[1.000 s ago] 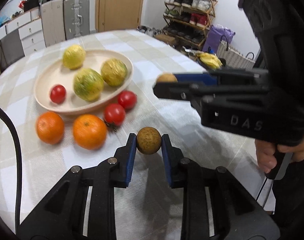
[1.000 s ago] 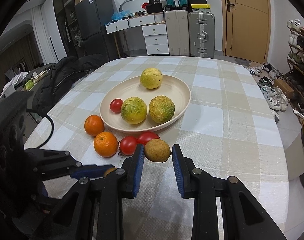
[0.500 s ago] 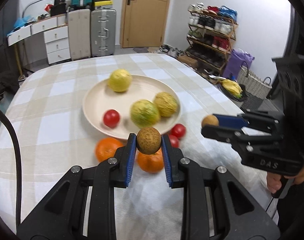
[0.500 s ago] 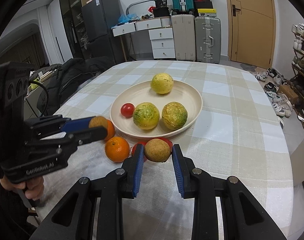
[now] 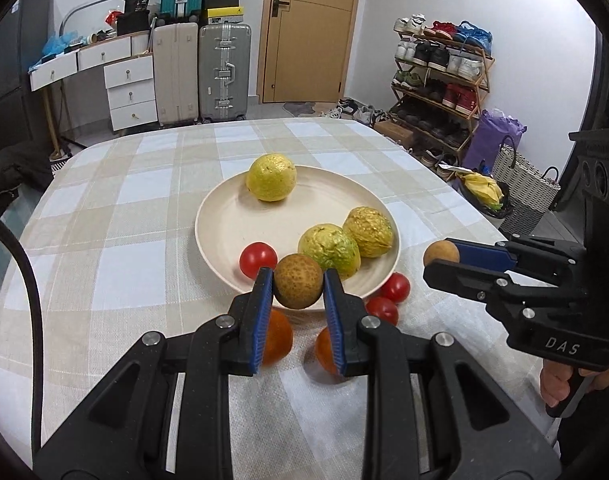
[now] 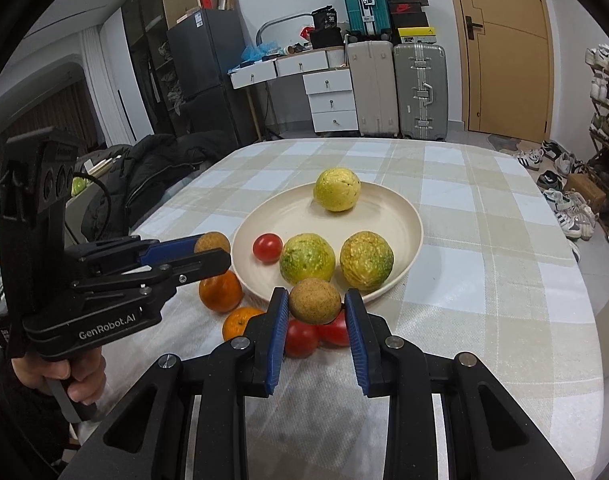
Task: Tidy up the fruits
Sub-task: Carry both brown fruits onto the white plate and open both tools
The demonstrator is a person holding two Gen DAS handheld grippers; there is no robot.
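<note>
Currently the left tongs [image 5: 298, 288] are clamped on a small brown fruit [image 5: 298, 286], held above the near rim of the cream plate [image 5: 224, 236]. The right tongs [image 6: 315, 304] are clamped on a second small brown fruit [image 6: 314, 301], also held over the plate's near rim.

The plate sits near the centre of the counter [image 5: 116, 248], which carries a checked cloth. The plate holds a yellow fruit [image 5: 271, 177] toward its far side, two yellow-green fruits [image 5: 329, 248] touching each other at its near right, and one red tomato [image 5: 258, 259] at its near left. The middle of the plate is bare. Two oranges [image 6: 220, 291] and two tomatoes [image 6: 300, 338] lie on the counter just beside the plate's near rim. The counter's far edge and both side regions are uncovered.

Both brown fruits are roughly round; no long axis can be determined.

The left wrist view shows the right tongs from the side, with fruit at the tips, and a shoe rack [image 5: 440, 76] beyond the counter's right edge. The right wrist view shows the left tongs from the side and a dark jacket [image 6: 144, 172] beyond the left edge.
</note>
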